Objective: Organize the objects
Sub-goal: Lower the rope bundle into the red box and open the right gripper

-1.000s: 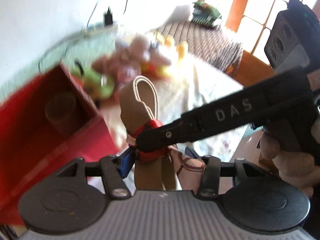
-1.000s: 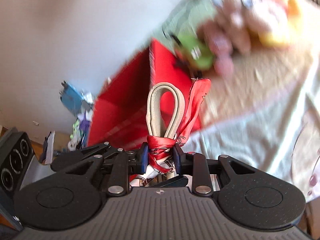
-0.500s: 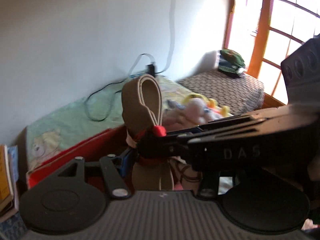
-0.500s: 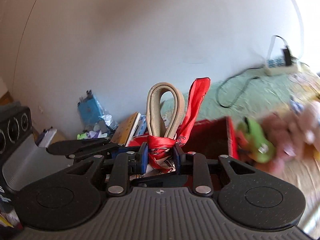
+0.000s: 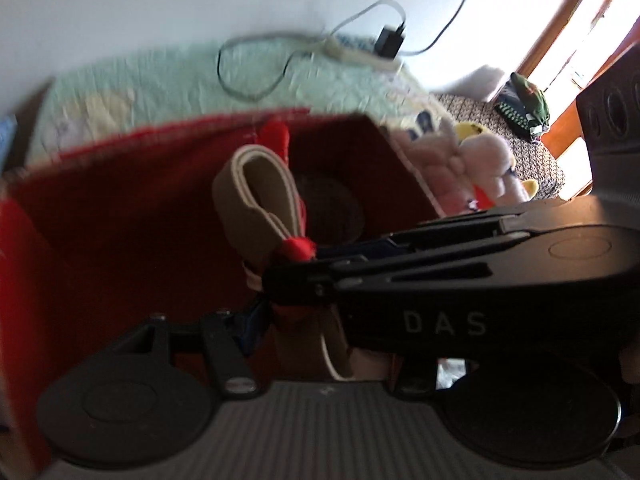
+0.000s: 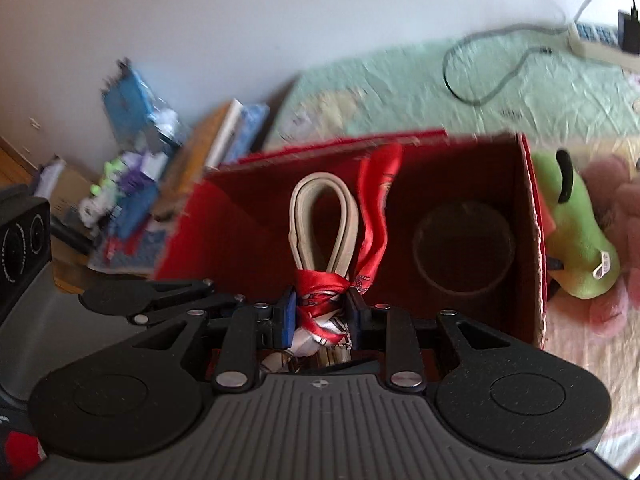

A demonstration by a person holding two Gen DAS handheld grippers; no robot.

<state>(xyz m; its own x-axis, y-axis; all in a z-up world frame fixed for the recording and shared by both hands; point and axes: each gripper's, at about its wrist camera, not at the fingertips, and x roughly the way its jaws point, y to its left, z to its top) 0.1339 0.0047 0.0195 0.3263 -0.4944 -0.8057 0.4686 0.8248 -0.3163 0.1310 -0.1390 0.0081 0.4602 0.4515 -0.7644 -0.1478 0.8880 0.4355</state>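
A folded beige belt [image 6: 324, 220] tied with a red ribbon [image 6: 320, 286] is held over an open red box [image 6: 532, 240]. My right gripper [image 6: 322, 314] is shut on the ribbon knot. My left gripper [image 5: 288, 320] is shut on the same belt [image 5: 256, 204] lower down; its right finger is hidden behind the right gripper's body, which crosses the left wrist view. The belt's loop stands up in front of the red box [image 5: 100, 216]. A dark round object [image 6: 464, 250] lies inside the box, also in the left wrist view [image 5: 332, 208].
A green plush toy [image 6: 576, 236] and pink plush toys [image 5: 472, 168] lie on the bed right of the box. A power strip with a charger and cable [image 5: 360, 46] lies on the green sheet. Books and clutter [image 6: 140, 152] sit at the left.
Both grippers have tilted down with the belt, from facing the wall to facing into the red box, which now fills the middle of both views.
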